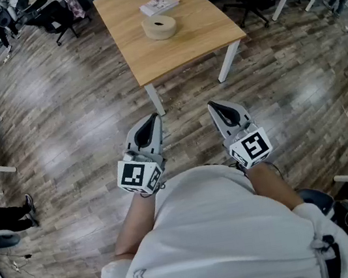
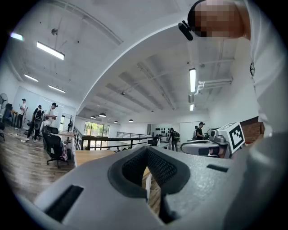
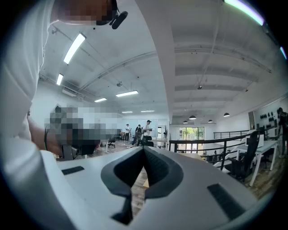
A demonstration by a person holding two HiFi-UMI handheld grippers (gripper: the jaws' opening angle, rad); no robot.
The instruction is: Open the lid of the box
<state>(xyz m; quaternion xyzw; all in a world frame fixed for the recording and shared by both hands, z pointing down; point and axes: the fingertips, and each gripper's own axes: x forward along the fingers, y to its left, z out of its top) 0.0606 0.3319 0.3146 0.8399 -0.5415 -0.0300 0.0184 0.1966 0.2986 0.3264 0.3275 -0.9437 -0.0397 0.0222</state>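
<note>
Left hand-held gripper [image 1: 152,119] and right hand-held gripper [image 1: 213,106] hover level by the person's waist, jaws together, nothing in them. The round box [image 1: 159,27] sits on the wooden surface [image 1: 147,57], well apart, apparently lidded. Nothing started: approach, grip and lift all remain.

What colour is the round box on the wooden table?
Pale tan all over; the round box shows best in the head view.
</note>
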